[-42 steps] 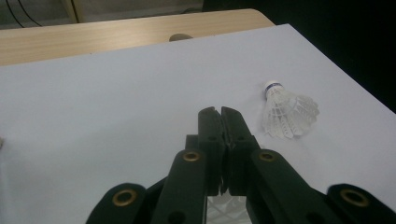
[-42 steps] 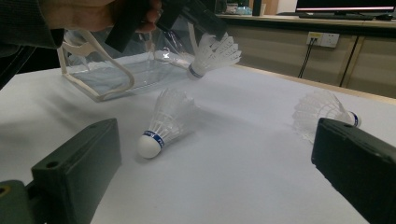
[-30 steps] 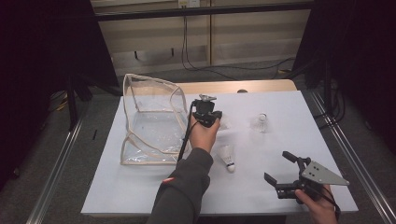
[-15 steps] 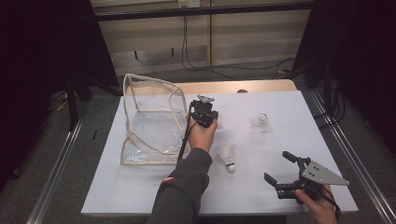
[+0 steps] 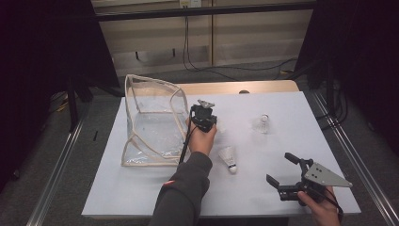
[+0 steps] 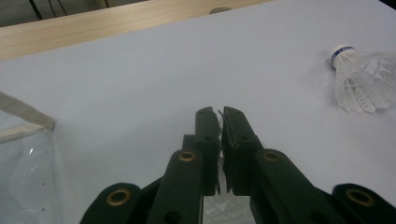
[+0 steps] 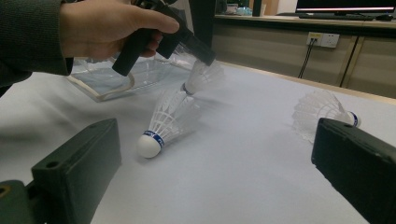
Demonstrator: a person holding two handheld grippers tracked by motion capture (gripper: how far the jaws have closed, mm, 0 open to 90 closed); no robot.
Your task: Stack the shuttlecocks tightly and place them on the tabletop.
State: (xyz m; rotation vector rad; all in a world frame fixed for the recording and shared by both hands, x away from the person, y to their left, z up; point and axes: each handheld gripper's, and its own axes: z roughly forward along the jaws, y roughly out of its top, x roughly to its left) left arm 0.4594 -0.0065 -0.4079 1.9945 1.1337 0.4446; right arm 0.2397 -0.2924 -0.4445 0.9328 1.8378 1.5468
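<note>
My left gripper is clamped on a birdie's thin feathers, super light & easy to crush, so I'll pinch softly; right gripper jaws wide apart.

A dark grey knit sleeve is covering the left forearm, while black two-jaw grippers are showing brass-ringed screw holes.

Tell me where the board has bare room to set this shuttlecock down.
Free: the near-left corner below the clear bag, and the far strip between the left gripper and the far shuttlecock. Crowded: around the lying shuttlecock and the right gripper.
</note>
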